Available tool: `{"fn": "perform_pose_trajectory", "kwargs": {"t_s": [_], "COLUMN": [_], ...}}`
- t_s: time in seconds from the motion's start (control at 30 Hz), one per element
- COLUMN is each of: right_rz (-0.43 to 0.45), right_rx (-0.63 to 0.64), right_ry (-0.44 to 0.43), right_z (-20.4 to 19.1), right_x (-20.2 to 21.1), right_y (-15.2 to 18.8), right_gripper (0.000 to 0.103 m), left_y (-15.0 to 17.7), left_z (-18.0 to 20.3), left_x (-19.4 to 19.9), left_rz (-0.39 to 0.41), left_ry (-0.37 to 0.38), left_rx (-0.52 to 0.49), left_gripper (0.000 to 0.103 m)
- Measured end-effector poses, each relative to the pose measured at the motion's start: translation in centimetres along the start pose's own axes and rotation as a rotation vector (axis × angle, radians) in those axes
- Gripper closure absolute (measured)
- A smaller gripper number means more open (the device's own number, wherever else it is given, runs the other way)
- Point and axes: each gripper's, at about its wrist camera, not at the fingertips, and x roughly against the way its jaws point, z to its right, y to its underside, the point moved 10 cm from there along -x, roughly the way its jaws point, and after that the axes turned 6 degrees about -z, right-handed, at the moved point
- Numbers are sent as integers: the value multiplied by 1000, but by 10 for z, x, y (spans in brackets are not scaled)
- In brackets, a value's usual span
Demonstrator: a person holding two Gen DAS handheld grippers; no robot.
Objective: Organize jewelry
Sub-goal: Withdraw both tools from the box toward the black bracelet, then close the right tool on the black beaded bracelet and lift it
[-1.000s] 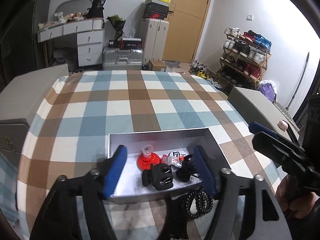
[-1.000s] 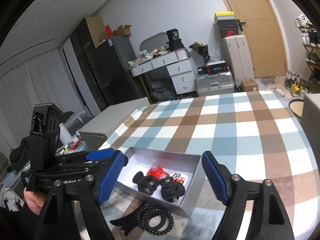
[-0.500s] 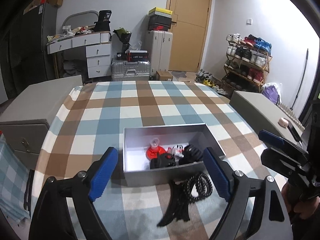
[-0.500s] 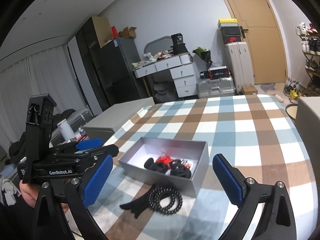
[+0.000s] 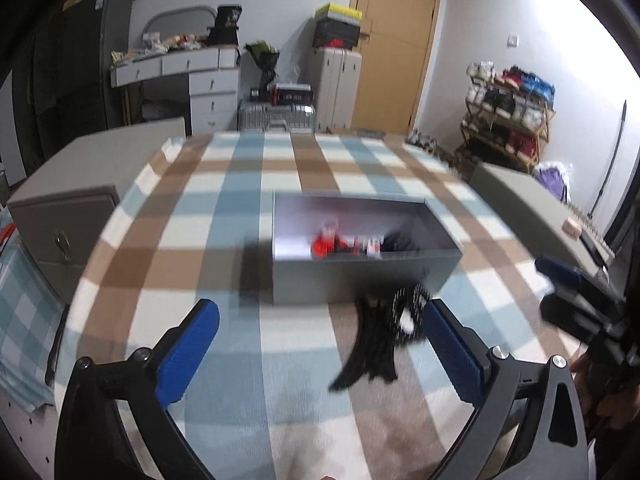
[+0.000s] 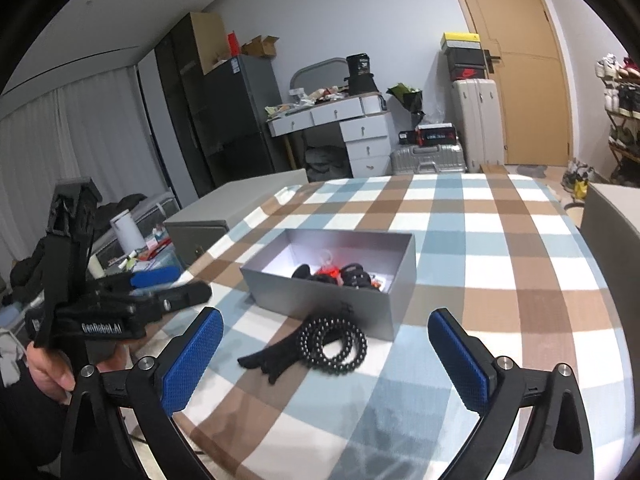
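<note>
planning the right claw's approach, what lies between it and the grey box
In the right wrist view, the black bead bracelet and a black tassel lie on the checked cloth, between the open right claw and the grey box.

Home bedroom, shoe rack [image 5: 510,114], suitcases [image 6: 476,124], dresser [image 6: 352,136]

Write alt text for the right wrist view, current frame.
An open right gripper hovers over a plaid tablecloth, facing a black beaded bracelet lying just outside a grey box of small trinkets. The left gripper, hand-held, sits at left; a cluttered bedroom lies behind.
</note>
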Motion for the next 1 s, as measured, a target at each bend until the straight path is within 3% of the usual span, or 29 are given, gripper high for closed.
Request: {"fn": "perform_pose_trajectory", "kwargs": {"t_s": [0.27, 0.47, 0.63, 0.83, 1.0], "right_rz": [-49, -173, -210, -264, -296], "right_rx": [-34, -61, -60, -95, -93], "right_ry": [-22, -81, -80, -32, -27], "right_z": [4, 3, 2, 13, 15], "right_x": [-16, -56, -78, -95, -102], "right_y": [15, 29, 32, 33, 35], "right_gripper": [0, 0, 3, 12, 27], "left_y": [37, 54, 59, 62, 63], "left_z": [3, -1, -7, -11, -12], "left_x": [-9, -14, -18, -21, -22], "left_rz": [-74, -112, -128, -137, -137], "left_ry": [3, 5, 12, 17, 20], "left_rx": [-17, -4, 27, 57, 60], "left_gripper": [4, 4, 4, 4, 4]}}
